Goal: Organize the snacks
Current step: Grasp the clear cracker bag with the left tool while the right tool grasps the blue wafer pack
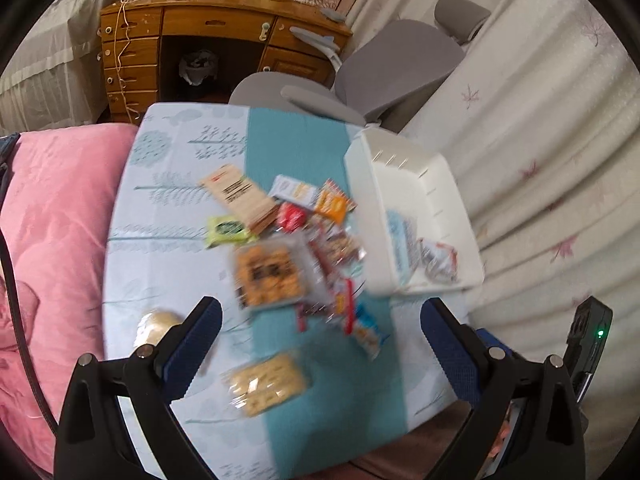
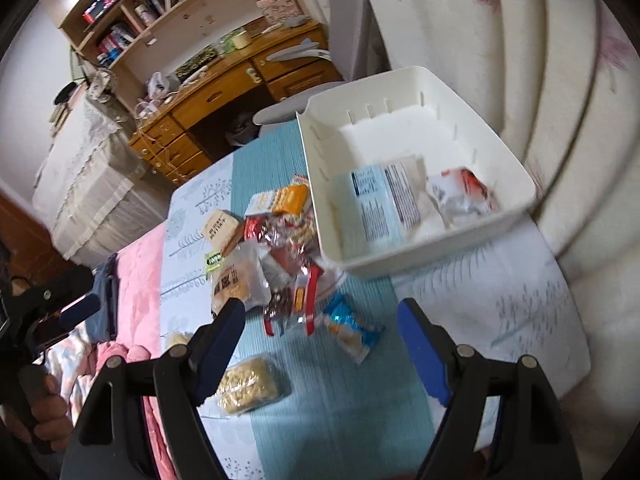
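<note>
A pile of snack packets (image 1: 316, 248) lies mid-table on a blue patterned cloth, blurred by motion. A cracker pack (image 1: 266, 384) and a blue packet (image 1: 370, 332) lie nearer to me. At the right stands a white bin (image 1: 440, 184) that holds a light blue packet (image 2: 376, 204) and a red-and-white packet (image 2: 460, 192). My left gripper (image 1: 320, 340) hovers open above the near snacks with nothing between its fingers. My right gripper (image 2: 320, 332) is also open and empty, above the blue packet (image 2: 352, 328) and near the bin's (image 2: 320, 184) front corner.
A pink quilt (image 1: 60, 220) lies along the table's left side. A grey chair (image 1: 384, 68) and a wooden desk (image 1: 192, 40) stand beyond the far edge. White flowered fabric (image 1: 560, 160) rises at the right. A hand (image 2: 40, 412) holds the left gripper.
</note>
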